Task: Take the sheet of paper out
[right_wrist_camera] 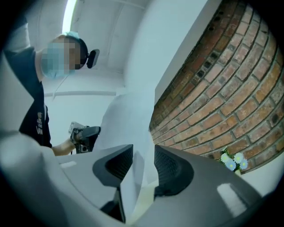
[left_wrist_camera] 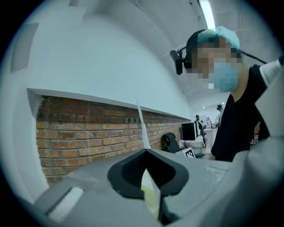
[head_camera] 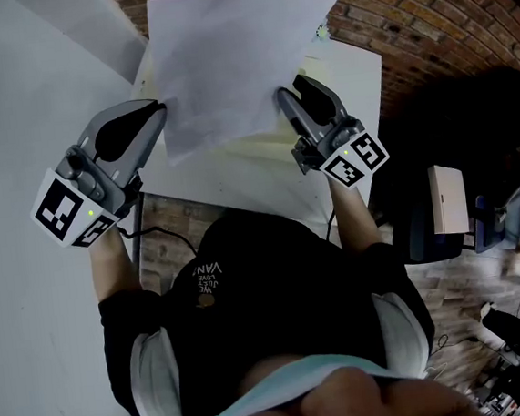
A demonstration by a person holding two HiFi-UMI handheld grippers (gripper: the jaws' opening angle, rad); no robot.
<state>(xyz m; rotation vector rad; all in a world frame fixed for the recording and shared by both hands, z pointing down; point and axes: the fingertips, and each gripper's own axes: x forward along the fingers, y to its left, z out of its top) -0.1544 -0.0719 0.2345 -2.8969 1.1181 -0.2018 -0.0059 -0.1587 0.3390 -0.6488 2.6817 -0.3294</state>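
Nearly there: paper up off table, pinched on left side only

Saw sheet of paper held up in front of person, spread btwn both grippers, above white table. Noted brick wall beyond.

Found left hand-held gripper pressed together on sheet's left edge. In left gripper view, read pads closed w/ thin paper edge rising straight out of them, no gap. Found right hand-held gripper spread wide at sheet's lower right edge. In right gripper view, saw paper standing btwn jaws but pads clear of it on both sides, so not gripping.

Noted pale yellow layer lying flat on table under lifted sheet, prob. a folder or pad; couldn't tell which. Saw same yellowish tint low btwn jaws in both gripper views, but couldn't say whether touching sheet.

Judged main step done: sheet apparently free of whatever held it, no corner seen tucked under anything. Judged remaining work as carrying sheet clear & setting it down somewhere, w/ only left side holding. Flagged a risk: limp sheet on one-point pinch, likely to droop or swing. Couldn't tell from these views where to put sheet.
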